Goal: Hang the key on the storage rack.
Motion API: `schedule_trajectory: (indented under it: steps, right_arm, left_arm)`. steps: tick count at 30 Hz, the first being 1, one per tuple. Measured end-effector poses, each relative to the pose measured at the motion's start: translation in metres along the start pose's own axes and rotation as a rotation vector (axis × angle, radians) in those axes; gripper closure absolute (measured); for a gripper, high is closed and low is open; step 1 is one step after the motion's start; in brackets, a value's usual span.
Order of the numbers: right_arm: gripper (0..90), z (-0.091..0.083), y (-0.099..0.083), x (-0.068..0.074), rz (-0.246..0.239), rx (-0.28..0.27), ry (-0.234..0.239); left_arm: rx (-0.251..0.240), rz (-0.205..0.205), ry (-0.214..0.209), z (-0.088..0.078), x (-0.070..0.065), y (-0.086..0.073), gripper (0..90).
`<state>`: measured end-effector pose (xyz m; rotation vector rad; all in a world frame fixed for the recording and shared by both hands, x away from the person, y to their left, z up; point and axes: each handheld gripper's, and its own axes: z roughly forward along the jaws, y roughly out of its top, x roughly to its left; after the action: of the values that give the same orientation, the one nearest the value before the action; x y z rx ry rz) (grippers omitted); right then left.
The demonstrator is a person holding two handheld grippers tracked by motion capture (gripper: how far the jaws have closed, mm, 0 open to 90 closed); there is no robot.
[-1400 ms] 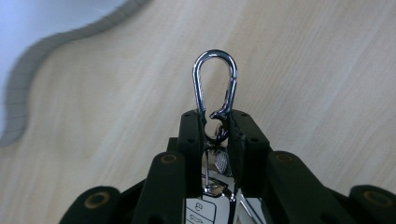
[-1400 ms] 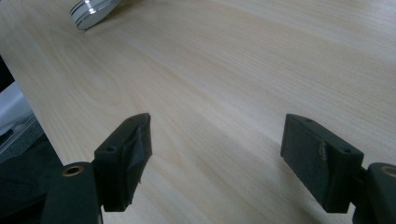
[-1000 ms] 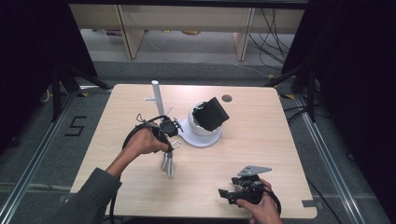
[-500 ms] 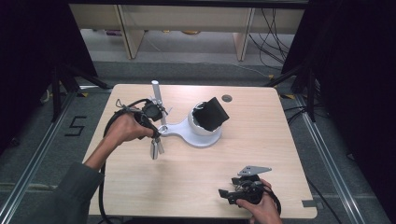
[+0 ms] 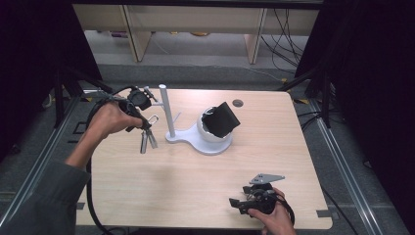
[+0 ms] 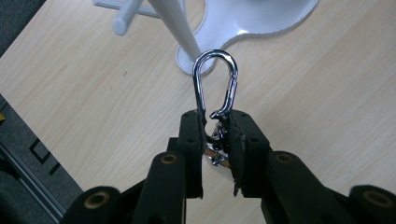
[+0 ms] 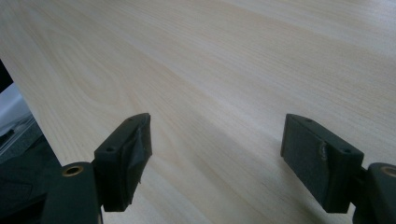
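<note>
My left gripper (image 5: pixel 145 119) hangs over the table's left side, just left of a white post (image 5: pixel 165 111), and is shut on a silver carabiner (image 5: pixel 152 119) from which keys (image 5: pixel 146 142) dangle. In the left gripper view the carabiner (image 6: pixel 215 84) sticks out past the shut left gripper (image 6: pixel 215 117), with its loop close to the foot of the post (image 6: pixel 175 25). A short peg (image 6: pixel 125 18) juts from that post. My right gripper (image 5: pixel 236 202) rests open near the front edge; in the right gripper view the right gripper (image 7: pixel 219 140) has bare wood between its jaws.
The post rises from a white base (image 5: pixel 182 138) that carries a white dome (image 5: pixel 210 134) with a black block (image 5: pixel 222 119) tilted on it. A small round hole (image 5: pixel 238 103) sits at the table's far edge. Shelving and cables lie beyond the table.
My left gripper has carried the carabiner and keys from in front of the base to the far left, up beside the post. The right gripper has stayed put.
</note>
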<state>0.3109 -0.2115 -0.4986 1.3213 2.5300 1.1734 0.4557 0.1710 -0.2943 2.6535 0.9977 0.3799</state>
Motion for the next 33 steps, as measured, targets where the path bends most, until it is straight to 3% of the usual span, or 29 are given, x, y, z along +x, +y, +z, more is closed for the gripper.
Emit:
schedule_trajectory:
  steps: [2, 3, 10, 11, 13, 14, 15, 19, 33]
  right_arm:
    - [25.5, 0.000, 0.000, 0.002, 0.019, 0.002, -0.001]
    - [25.5, 0.000, 0.000, 0.000, 0.001, -0.001, -0.001]
    - [25.5, 0.000, 0.000, 0.000, 0.002, -0.004, 0.003]
    - [25.5, 0.000, 0.000, 0.000, 0.004, -0.003, 0.004]
    - [25.5, 0.000, 0.000, 0.000, 0.002, -0.004, 0.004]
    - [25.5, 0.000, 0.000, 0.003, 0.027, 0.001, 0.011]
    - [25.5, 0.000, 0.000, 0.002, 0.008, -0.004, 0.013]
    - [25.5, 0.000, 0.000, 0.002, 0.007, -0.006, 0.008]
    - [25.5, 0.000, 0.000, 0.002, 0.002, -0.004, 0.009]
  left_arm:
    - [-0.006, -0.020, 0.010, -0.003, 0.004, 0.001, 75.4]
    - [-0.001, -0.022, 0.011, -0.004, 0.005, 0.001, 75.4]
    - [-0.018, -0.072, 0.027, -0.013, 0.017, 0.009, 75.4]
    - [-0.018, -0.048, 0.033, -0.013, 0.021, 0.011, 75.4]
    - [-0.020, -0.058, 0.040, -0.012, 0.024, 0.013, 75.4]
    - [-0.019, -0.069, 0.036, -0.011, 0.025, 0.014, 75.4]
    - [-0.016, -0.066, 0.034, -0.010, 0.027, 0.015, 75.4]
    - [-0.026, -0.095, 0.042, -0.003, 0.032, 0.018, 75.4]
    - [-0.024, -0.105, 0.019, 0.016, 0.036, 0.025, 75.3]
